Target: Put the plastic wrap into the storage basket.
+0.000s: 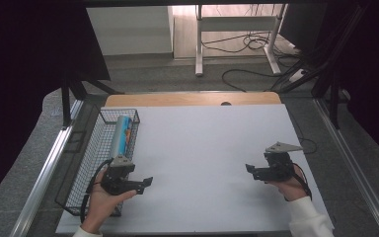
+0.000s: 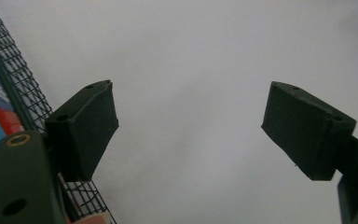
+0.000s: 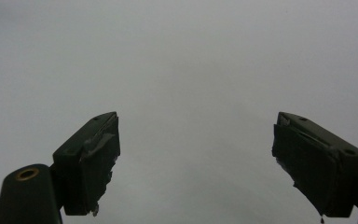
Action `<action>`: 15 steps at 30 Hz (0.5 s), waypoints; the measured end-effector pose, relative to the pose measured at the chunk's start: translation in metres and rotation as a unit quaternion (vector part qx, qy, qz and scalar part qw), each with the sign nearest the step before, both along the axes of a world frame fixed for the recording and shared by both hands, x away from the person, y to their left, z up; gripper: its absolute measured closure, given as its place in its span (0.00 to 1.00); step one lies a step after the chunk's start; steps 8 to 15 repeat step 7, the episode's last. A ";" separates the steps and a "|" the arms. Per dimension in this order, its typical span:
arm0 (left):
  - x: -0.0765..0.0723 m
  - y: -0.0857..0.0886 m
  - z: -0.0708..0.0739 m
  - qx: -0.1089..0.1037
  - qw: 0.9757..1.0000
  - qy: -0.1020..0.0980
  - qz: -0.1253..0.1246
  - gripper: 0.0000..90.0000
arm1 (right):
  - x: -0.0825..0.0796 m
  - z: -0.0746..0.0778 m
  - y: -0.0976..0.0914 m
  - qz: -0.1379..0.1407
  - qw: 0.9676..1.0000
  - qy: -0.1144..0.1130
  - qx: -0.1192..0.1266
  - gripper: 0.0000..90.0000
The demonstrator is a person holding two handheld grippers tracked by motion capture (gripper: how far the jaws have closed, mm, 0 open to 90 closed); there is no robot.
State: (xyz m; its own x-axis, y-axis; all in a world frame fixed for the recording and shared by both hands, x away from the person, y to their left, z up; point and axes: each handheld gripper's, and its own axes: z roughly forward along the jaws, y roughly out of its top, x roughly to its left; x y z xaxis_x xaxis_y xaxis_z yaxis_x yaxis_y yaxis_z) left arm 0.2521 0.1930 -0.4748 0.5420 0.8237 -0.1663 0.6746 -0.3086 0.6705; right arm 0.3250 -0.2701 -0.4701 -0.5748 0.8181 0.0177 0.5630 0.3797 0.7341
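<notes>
In the high view, the left tongs (image 1: 145, 183) sit at the lower left of the frame, just beside the right edge of the wire basket (image 1: 86, 163), with the tips turned toward the middle of the white bench (image 1: 207, 148). They are released: in the left gripper view the 2 black pads (image 2: 86, 128) stand wide apart with nothing but the bench surface between them. The basket mesh shows at the far left of that view, so these tongs are close to the basket but outside it.

The long tube-shaped package (image 1: 121, 133), grey with blue and orange print, lies inside the basket along its right wall, in the upper part. I judge it is the thing of this work, and the basket keeps it from rolling.

The right tongs (image 1: 250, 170) hang at the lower right of the high view, well apart from the basket, also released and holding nothing; probably they only wait.

Count: 2 tongs, 1 basket, 1 package, 1 bench.
</notes>
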 end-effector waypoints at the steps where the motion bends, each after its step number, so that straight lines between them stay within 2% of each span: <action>1: 0.000 0.000 0.000 -0.003 1.000 -0.002 0.002 0.19 | 0.000 0.000 0.000 0.004 1.000 0.000 0.001 0.17; 6: -0.002 0.004 0.002 -0.005 1.000 -0.011 0.007 0.19 | 0.000 -0.002 0.001 0.018 1.000 -0.002 0.011 0.16; 15: -0.003 0.004 0.002 -0.004 1.000 -0.013 0.007 0.19 | 0.000 -0.003 0.001 0.019 1.000 -0.002 0.011 0.15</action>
